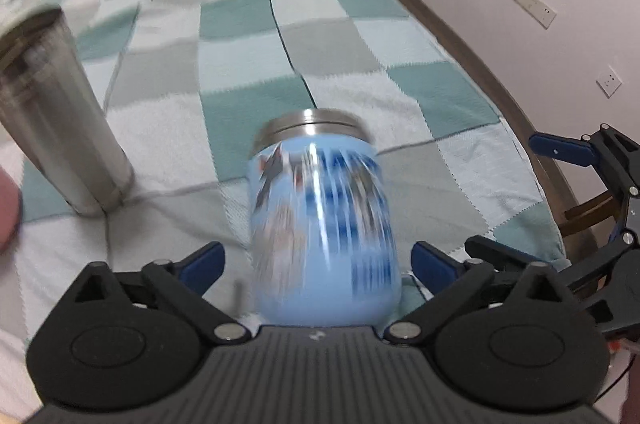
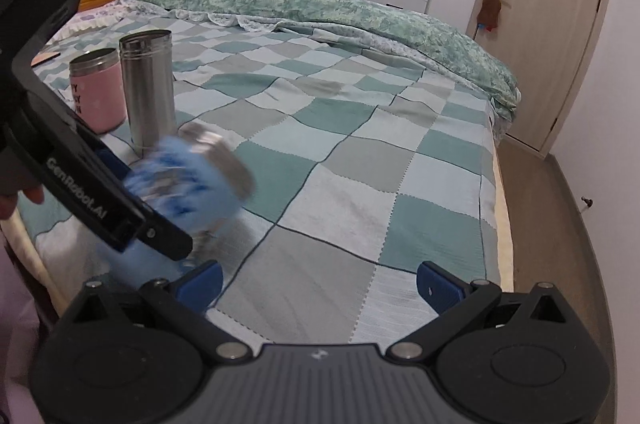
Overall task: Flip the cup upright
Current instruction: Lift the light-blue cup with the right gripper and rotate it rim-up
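The left gripper (image 1: 316,260) is spreading wide, its blue pads clear of the blue printed cup (image 1: 320,224) sitting between them. The cup is blurring, its steel rim (image 1: 312,128) pointing away; from the right wrist view it is leaning over the checkered quilt (image 2: 360,152), and whether it is touching the fabric is unclear. The right gripper (image 2: 320,284) is gaping open over the quilt, holding nothing. A steel tumbler (image 2: 148,84) is standing upright beside a pink cup (image 2: 96,92), just beyond the blue one.
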### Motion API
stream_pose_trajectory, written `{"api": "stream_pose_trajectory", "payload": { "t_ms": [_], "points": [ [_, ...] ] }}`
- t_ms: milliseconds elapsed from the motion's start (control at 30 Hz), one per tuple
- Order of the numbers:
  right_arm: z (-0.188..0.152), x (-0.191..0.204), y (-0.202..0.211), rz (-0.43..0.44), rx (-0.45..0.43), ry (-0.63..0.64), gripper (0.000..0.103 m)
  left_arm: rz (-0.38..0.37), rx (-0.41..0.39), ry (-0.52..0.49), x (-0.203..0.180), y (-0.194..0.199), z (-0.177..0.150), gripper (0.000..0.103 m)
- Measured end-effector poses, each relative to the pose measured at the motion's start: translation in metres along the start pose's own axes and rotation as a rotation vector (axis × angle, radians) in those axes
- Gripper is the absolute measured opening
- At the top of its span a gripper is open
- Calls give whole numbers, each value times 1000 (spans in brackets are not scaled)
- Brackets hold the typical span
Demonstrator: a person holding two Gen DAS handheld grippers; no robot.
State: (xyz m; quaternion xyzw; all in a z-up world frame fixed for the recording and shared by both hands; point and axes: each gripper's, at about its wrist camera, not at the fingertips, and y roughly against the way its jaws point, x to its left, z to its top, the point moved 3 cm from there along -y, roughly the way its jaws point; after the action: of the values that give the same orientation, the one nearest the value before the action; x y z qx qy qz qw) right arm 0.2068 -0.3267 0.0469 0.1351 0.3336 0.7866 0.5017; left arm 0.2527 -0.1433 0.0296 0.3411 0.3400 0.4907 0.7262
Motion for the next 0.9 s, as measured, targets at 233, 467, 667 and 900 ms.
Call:
{"api": "stream_pose_trajectory", "payload": {
  "t_ms": [233,467,667,900],
  "points": [
    [9,12,9,11,-31,-52,103,10,-144,-41,21,35,-16,103],
    [30,36,12,22,-37,-98,103,82,-234,-57,58,57,-36,103],
    [52,59,-11,26,14,-179,103,146,-268,-69,93,58,-43,103],
    [69,66,-64,-21,141,-328,103,128,-247,-33,125,41,-44,103]
  ]
}}
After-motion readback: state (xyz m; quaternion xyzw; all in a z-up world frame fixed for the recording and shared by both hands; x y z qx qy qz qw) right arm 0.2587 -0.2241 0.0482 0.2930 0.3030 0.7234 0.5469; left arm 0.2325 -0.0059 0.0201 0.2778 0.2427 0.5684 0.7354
